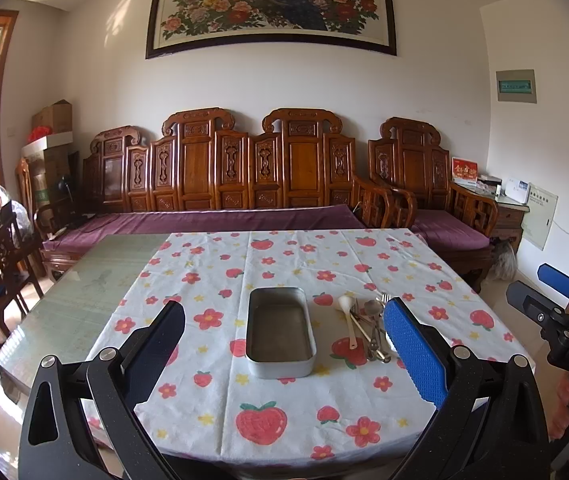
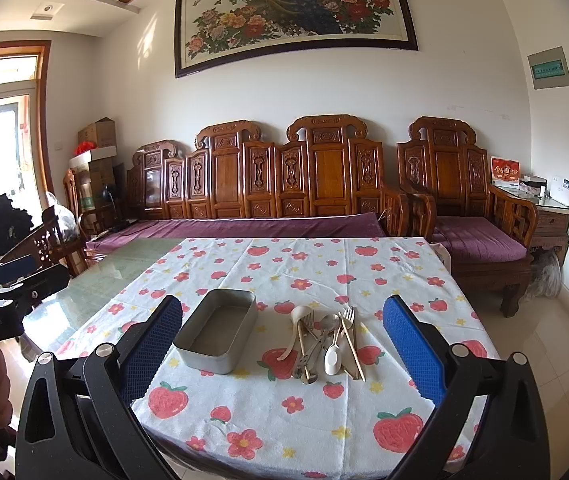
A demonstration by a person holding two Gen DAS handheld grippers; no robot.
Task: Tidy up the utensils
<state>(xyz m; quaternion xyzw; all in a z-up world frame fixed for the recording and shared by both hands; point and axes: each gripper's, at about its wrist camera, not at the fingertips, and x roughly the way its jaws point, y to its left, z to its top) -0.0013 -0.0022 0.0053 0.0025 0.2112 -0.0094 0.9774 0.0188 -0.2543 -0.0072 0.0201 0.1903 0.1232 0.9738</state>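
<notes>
An empty grey metal tin (image 1: 279,332) (image 2: 216,330) stands on the strawberry-print tablecloth (image 1: 284,412) (image 2: 284,412). Right of it lies a pile of utensils (image 1: 366,330) (image 2: 324,342): metal spoons and forks, a white spoon (image 1: 347,314), a white scoop (image 2: 332,359) and gold-coloured pieces. My left gripper (image 1: 284,344) is open and empty, held above the table's near edge in front of the tin. My right gripper (image 2: 284,344) is open and empty, held in front of the pile. It also shows in the left wrist view (image 1: 556,300), at the right.
The cloth covers the right part of a glass-topped table (image 1: 76,300) (image 2: 124,268). A carved wooden sofa (image 1: 220,184) (image 2: 268,184) with purple cushions stands behind it, an armchair (image 2: 464,200) to the right, wooden chairs (image 1: 0,256) to the left.
</notes>
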